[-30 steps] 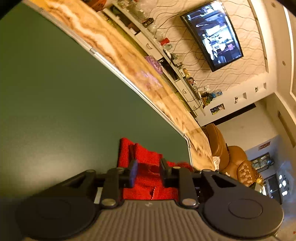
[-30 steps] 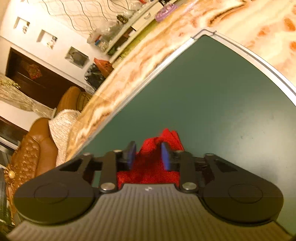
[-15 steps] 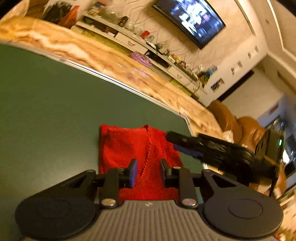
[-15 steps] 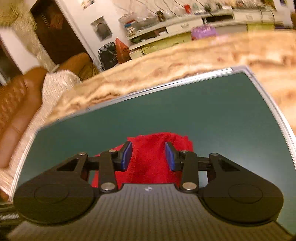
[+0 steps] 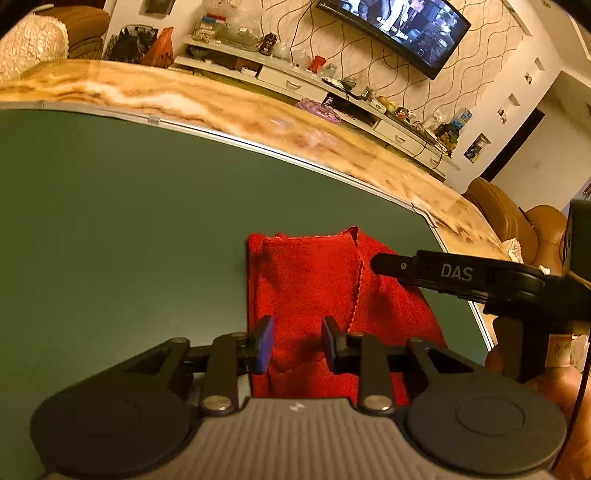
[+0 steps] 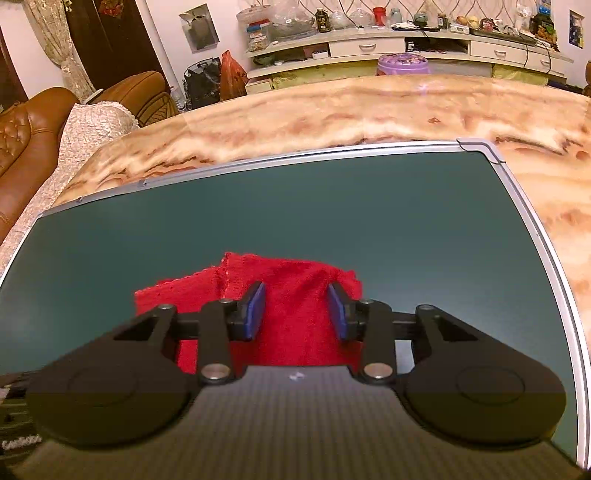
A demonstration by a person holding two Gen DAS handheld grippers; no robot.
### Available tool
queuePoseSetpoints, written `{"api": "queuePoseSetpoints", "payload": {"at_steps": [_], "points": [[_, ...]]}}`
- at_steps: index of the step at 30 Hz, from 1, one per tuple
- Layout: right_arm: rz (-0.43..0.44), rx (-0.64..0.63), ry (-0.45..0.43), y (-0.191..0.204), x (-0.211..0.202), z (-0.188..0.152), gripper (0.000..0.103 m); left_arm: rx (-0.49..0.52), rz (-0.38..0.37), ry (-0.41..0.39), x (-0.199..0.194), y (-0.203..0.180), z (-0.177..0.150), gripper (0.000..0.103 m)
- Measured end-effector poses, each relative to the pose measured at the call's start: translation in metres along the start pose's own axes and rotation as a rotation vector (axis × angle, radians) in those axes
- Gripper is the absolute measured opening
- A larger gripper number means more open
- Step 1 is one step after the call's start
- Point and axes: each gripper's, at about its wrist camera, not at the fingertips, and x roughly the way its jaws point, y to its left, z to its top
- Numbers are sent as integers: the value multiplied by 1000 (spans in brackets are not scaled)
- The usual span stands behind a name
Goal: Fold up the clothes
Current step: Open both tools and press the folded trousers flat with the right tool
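Observation:
A red knitted garment (image 5: 314,280) lies folded on the dark green board (image 5: 110,229). It also shows in the right wrist view (image 6: 295,314). My left gripper (image 5: 297,343) is open and empty, its blue-padded fingers over the garment's near edge. My right gripper (image 6: 297,312) is open and empty over the garment's right half. In the left wrist view the right gripper (image 5: 436,273) reaches in from the right above the cloth. A seam edge runs down the garment's middle.
The green board has a silver rim (image 6: 535,229) and rests on a marble-patterned table (image 6: 332,107). Brown leather sofas (image 6: 29,129), a long cabinet (image 6: 406,40) and a wall television (image 5: 399,26) lie beyond.
Both grippers have levelled out and pulled back, and their jaws have widened. The garment, bunched a second ago, now lies flat and folded on the board.

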Motion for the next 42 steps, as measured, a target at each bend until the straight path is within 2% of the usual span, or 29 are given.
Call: {"api": "queuePoseSetpoints", "payload": {"at_steps": [3, 6, 11, 13, 19, 21, 29, 32, 36, 39, 42], "points": [[-5, -21, -5, 4, -2, 0, 43, 51, -6, -41, -17, -13, -10, 46], [-3, -68, -15, 11, -6, 1, 43, 103, -27, -52, -25, -23, -21, 47], [-15, -183, -18, 34, -14, -2, 43, 160, -16, -26, -32, -36, -47, 47], [-12, -222, -18, 43, -16, -4, 43, 160, -19, -6, -32, -34, -57, 47], [-118, -295, 24, 57, 3, -4, 43, 166, -22, 3, -36, -28, -71, 47], [-121, -281, 45, 54, 12, -3, 43, 172, -23, 5, -38, -29, -72, 47], [-144, -282, 40, 59, 16, 0, 47, 170, -32, 7, -43, -26, -74, 47], [-122, -274, 43, 58, 13, 2, 47, 166, -38, 11, -41, -23, -69, 47], [2, -281, 21, 66, -7, 3, 47, 161, -49, 12, -40, -20, -67, 47], [80, -359, 33, 84, -14, 2, 47, 147, -62, 13, -40, -15, -67, 47], [100, -468, 86, 103, -4, -5, 46, 138, -68, 13, -41, -14, -67, 47]]}}
